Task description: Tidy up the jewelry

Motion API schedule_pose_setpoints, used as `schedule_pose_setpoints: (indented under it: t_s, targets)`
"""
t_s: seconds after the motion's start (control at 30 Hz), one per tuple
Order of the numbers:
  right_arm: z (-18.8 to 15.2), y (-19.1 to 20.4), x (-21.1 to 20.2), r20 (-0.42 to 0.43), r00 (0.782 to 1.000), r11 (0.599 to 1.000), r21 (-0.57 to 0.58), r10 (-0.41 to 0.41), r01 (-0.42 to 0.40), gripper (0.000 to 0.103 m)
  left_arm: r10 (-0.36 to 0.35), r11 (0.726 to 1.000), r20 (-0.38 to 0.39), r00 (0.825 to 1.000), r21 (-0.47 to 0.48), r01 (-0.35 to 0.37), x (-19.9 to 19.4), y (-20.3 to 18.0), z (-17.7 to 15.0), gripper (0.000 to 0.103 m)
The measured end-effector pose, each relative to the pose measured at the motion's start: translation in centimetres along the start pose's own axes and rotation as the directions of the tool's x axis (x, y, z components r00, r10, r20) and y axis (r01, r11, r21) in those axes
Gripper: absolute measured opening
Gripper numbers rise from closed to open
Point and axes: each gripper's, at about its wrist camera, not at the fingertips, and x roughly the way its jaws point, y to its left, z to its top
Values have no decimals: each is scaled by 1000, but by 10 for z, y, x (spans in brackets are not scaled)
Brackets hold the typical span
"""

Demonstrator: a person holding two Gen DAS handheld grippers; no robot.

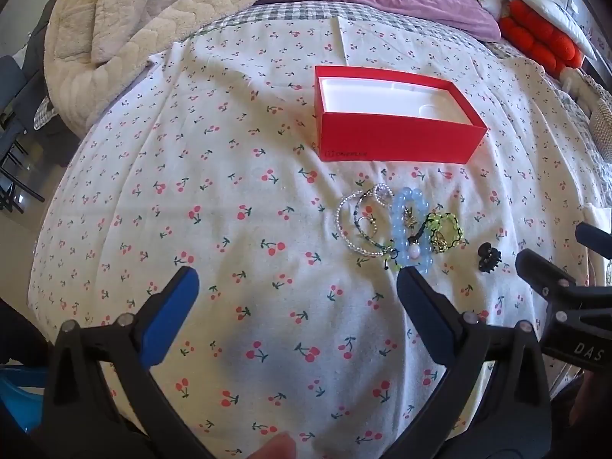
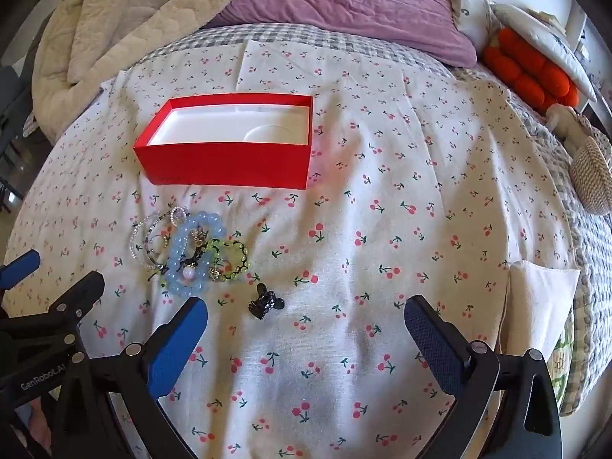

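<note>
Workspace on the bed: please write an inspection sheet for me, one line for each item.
Surface: cherry-print sheet, wrinkled, spread over a checked bedcover.
Job's things: open red box, white inside, nothing in it; bracelets in a tangled pile in front of the box; small black clip lying apart from the pile.
Clutter: nothing seen on the sheet.
Grippers: left tool open, holding nothing; right tool open, holding nothing; both above the sheet.
Cables: nothing seen.
Surroundings: beige blanket, purple pillow, orange cushion.
</note>
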Motion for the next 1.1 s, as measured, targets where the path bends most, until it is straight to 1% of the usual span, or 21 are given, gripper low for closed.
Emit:
schedule_pose_setpoints:
  t_s: [0.27,1.1]
  targets:
    - [-1,4,2,-4,1000,1000,-8,3,-3,103,7,1000,-1,1000,-7,-7,1,1,0,103]
    - [-2,4,3,-11,1000,1000,-9,11,-11,103,-5,1000,0,1000,-11,5,2,2,0,103]
